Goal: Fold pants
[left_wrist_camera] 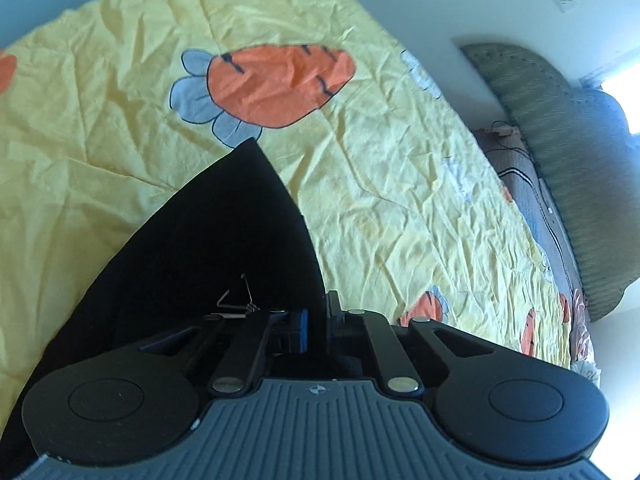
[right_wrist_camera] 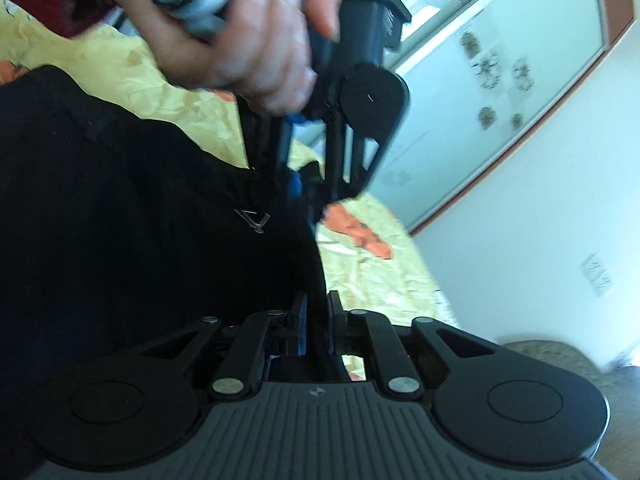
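Observation:
The black pants (left_wrist_camera: 208,240) lie on a yellow bedsheet (left_wrist_camera: 120,100) with carrot prints. My left gripper (left_wrist_camera: 317,316) is shut on the pants' edge, and the cloth runs forward from its jaws to a point. In the right wrist view the pants (right_wrist_camera: 120,208) fill the left half. My right gripper (right_wrist_camera: 318,316) is shut on an edge of them. The left gripper (right_wrist_camera: 308,188) shows there too, held in a hand (right_wrist_camera: 248,28), pinching the same edge a little further along.
A grey-green cushion (left_wrist_camera: 560,152) and patterned bedding (left_wrist_camera: 528,200) lie at the bed's right side. A white wall (right_wrist_camera: 520,220) and a glass-panelled wardrobe door (right_wrist_camera: 500,60) stand beyond the bed.

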Demonstrator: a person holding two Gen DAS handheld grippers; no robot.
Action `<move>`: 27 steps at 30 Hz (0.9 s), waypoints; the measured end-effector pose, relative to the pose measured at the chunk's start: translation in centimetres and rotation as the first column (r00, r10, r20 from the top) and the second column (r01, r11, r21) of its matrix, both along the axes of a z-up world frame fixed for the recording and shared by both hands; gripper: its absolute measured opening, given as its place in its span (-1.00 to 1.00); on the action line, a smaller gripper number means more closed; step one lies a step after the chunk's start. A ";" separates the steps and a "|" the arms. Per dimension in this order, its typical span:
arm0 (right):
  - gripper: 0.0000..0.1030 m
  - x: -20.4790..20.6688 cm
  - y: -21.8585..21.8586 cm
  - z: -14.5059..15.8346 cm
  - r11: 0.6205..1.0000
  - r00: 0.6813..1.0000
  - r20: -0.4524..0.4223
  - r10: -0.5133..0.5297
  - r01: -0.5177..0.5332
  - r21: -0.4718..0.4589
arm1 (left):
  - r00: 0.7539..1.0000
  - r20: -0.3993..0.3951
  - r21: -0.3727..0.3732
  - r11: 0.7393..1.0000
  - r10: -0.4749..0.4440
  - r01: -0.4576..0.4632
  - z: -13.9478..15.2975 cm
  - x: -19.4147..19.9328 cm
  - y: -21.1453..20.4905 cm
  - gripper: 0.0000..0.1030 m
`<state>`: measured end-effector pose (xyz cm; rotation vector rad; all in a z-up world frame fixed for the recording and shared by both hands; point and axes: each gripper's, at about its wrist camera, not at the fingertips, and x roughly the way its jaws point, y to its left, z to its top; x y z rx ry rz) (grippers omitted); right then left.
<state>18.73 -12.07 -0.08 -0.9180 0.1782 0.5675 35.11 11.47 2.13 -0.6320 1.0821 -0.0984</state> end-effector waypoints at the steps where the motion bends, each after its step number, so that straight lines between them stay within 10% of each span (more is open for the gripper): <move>1: -0.43 0.3 -0.1 -0.1 0.999 0.999 -0.004 -0.032 0.032 -0.009 | 1.000 0.019 0.001 1.000 -0.001 0.001 0.3 -0.8 0.0 -0.85; 10: -0.36 4.1 -7.5 1.4 0.963 0.950 -0.179 -0.257 0.267 0.039 | 0.990 0.135 0.026 0.999 -0.029 0.026 1.5 -6.5 0.2 -0.85; 12: -0.79 4.3 -9.0 1.7 0.952 0.934 -0.208 -0.292 0.304 0.027 | 0.987 0.155 0.029 0.999 -0.036 0.032 1.6 -7.8 0.2 -0.85; 18: -0.89 -1.0 -7.7 1.2 0.955 0.952 -0.089 -0.291 0.284 -0.091 | 0.965 0.254 0.057 0.997 -0.064 0.051 2.5 -12.5 0.9 -0.88; 27: -0.89 -7.1 -5.5 1.0 0.954 0.946 -0.127 -0.298 0.298 -0.018 | 0.962 0.261 0.058 0.996 -0.075 0.062 1.4 -19.1 3.9 -0.88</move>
